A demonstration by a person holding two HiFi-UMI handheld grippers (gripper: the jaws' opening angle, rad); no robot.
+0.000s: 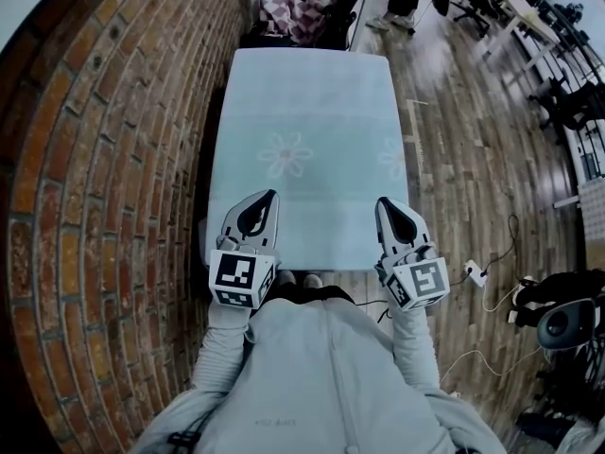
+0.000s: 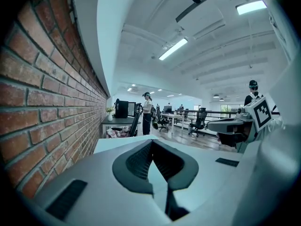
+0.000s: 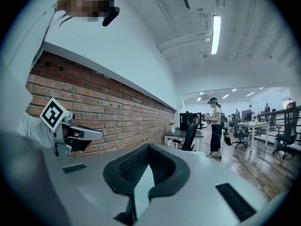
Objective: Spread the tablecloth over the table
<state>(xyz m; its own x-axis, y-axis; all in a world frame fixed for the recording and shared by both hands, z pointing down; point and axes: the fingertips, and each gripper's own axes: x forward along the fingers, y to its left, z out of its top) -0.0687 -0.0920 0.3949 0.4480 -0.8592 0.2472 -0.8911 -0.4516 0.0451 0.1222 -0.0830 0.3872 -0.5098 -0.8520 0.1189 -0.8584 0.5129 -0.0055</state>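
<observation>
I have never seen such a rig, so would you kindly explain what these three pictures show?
A person holds a tool with tongs in each hand; no robot. The downward picture comes from a camera on the person's head: the left gripper and right gripper hover over the near end of a pale tablecloth with a flower print, spread flat beside a brick wall. The other two pictures come from cameras riding on each tool, looking along its tongs. Both pairs are closed at the tips, holding nothing.
</observation>
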